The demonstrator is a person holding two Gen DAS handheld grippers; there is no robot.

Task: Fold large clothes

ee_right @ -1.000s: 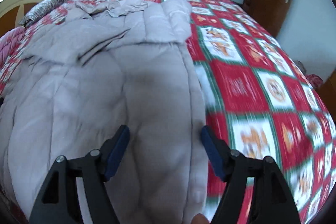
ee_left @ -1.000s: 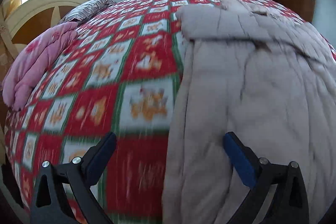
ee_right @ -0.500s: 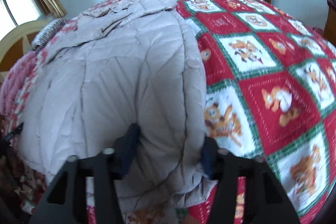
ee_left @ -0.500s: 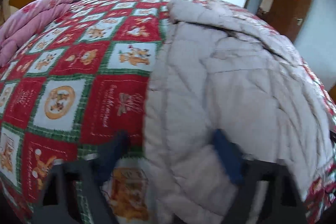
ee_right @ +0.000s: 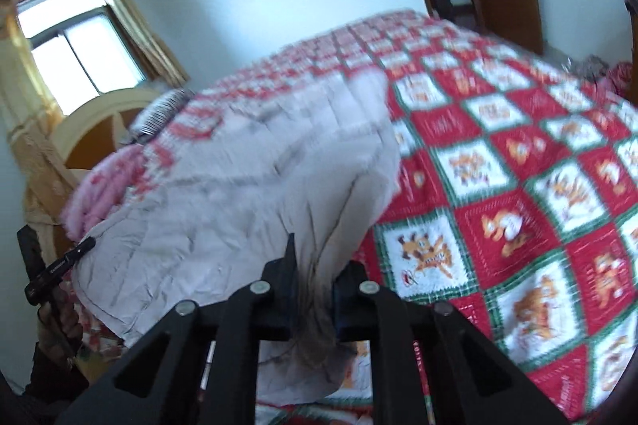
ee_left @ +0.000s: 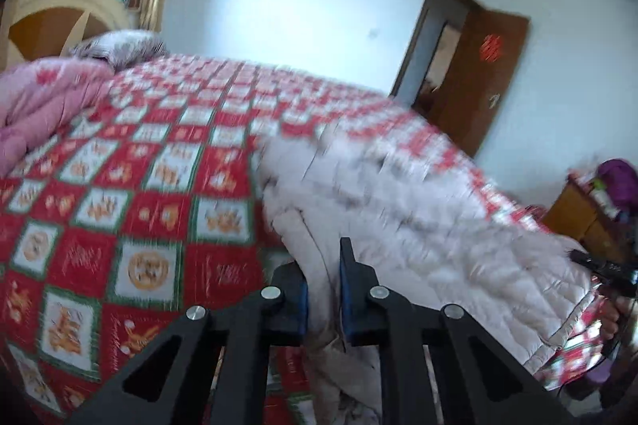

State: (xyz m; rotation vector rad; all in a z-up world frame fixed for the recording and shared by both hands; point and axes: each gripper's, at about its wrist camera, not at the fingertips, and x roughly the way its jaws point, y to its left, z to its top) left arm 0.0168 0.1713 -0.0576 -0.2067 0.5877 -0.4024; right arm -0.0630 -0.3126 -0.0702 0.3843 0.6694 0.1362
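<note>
A pale grey padded coat (ee_left: 398, 217) lies lengthwise on the red-and-white checked bedspread (ee_left: 119, 205), its near hem lifted off the bed. In the left wrist view my left gripper (ee_left: 323, 277) is shut on the hem's left corner, with fabric bunched between the blue pads. In the right wrist view the coat (ee_right: 259, 193) rises in a fold to my right gripper (ee_right: 317, 265), whose jaws are closing with the right hem corner pinched between them. The coat's far end is blurred.
A pink quilt (ee_left: 36, 106) and a pillow (ee_left: 119, 46) lie by the cream headboard (ee_left: 52, 14) under a window (ee_right: 75, 54). A brown door (ee_left: 478, 66) stands open beyond the bed. Wooden furniture (ee_left: 578, 217) stands at the right.
Both grippers went from wide open over the coat's near hem to closed on it. Both have risen and tilted up, lifting the hem off the bed.
</note>
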